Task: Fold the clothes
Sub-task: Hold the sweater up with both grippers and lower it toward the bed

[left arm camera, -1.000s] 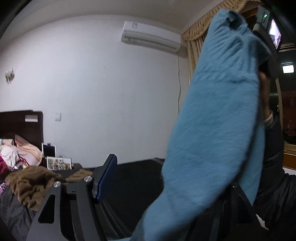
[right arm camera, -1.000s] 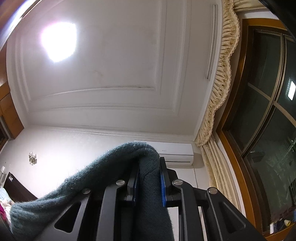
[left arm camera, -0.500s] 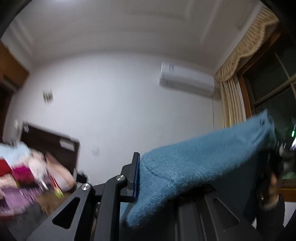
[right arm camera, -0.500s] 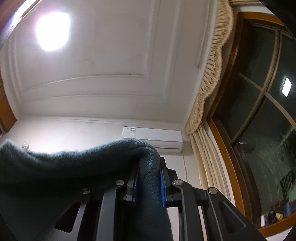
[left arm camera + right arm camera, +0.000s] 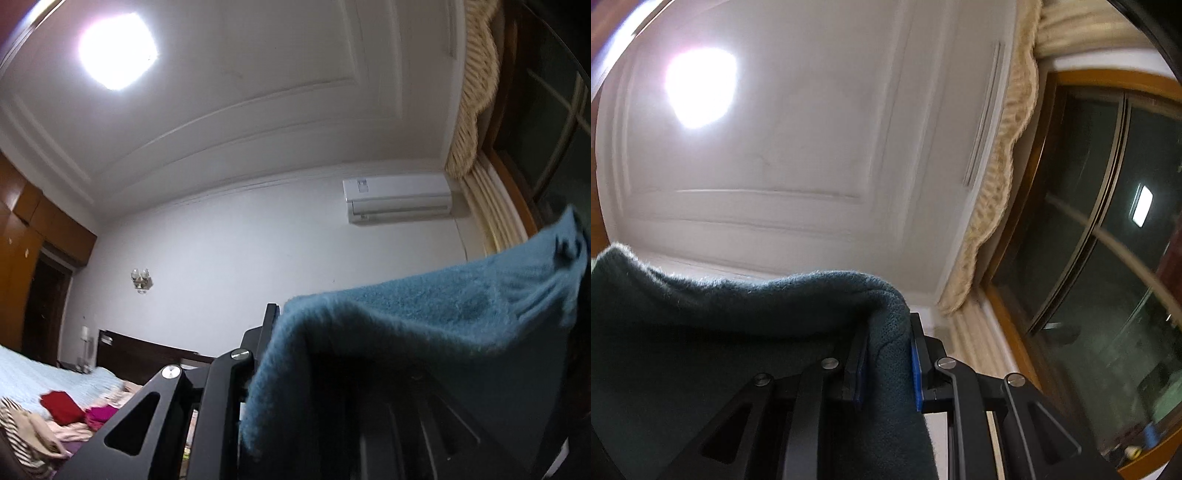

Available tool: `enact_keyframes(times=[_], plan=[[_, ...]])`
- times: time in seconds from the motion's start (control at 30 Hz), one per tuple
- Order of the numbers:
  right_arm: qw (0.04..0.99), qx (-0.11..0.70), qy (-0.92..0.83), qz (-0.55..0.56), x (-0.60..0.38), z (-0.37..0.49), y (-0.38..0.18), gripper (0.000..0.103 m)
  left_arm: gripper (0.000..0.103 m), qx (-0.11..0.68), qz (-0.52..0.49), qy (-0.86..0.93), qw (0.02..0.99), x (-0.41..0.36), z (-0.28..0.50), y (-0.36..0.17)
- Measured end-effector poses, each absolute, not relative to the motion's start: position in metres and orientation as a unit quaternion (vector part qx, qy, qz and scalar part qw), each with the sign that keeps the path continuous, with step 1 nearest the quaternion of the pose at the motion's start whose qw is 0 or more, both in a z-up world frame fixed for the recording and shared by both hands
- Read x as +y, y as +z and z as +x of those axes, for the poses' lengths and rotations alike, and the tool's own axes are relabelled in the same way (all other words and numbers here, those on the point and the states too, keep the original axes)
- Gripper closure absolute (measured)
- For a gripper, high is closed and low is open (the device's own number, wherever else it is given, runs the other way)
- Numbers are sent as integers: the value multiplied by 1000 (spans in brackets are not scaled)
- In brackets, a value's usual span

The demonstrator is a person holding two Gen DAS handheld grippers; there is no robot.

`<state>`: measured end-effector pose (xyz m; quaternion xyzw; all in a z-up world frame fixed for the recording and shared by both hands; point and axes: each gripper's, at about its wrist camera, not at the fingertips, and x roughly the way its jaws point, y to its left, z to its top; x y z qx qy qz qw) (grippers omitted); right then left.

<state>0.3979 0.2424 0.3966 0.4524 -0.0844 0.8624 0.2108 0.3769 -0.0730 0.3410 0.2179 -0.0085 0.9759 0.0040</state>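
A fuzzy teal-blue knitted garment (image 5: 424,306) is held up in the air between both grippers. In the left wrist view my left gripper (image 5: 291,332) is shut on one edge of it. The cloth hides the right finger and stretches away to the upper right. In the right wrist view my right gripper (image 5: 886,362) is shut on another fold of the garment (image 5: 738,317), pinched between the blue pads (image 5: 916,373). From there the cloth runs off to the left and hangs down. Both cameras point up at the ceiling.
A bed (image 5: 33,373) at the lower left carries a heap of clothes, among them a red piece (image 5: 61,406) and a magenta one (image 5: 101,411). A dark headboard (image 5: 147,354), an air conditioner (image 5: 399,197), curtains (image 5: 993,206) and a dark window (image 5: 1108,240) line the walls.
My left gripper, open a second ago with the garment hanging in front of it, has shut on the cloth and tilted upward. The garment now spans sideways between the grippers. The right grip is unchanged.
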Motion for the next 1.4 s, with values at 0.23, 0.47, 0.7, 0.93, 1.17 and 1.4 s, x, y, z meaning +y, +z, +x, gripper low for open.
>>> enact_keyframes(times=[0.23,0.47,0.7,0.93,1.17,1.4], plan=[[227,-125,903,343,232,306,376,83,70,34,136,990,-19,-68,316,313],[208,-167,944,194,234,175,325,83,70,39,-22,999,-32,-79,189,265],[171,-204,963,48,228,47,265,83,70,31,-168,984,-48,-104,56,190],[122,-200,964,-123,233,-63,188,83,70,39,-299,952,-43,-109,-41,110],[64,-178,948,-256,237,-115,113,83,63,29,-396,917,-42,-109,-102,47],[36,-175,934,-310,231,-126,84,25,37,-29,-429,903,-26,-131,-113,30]])
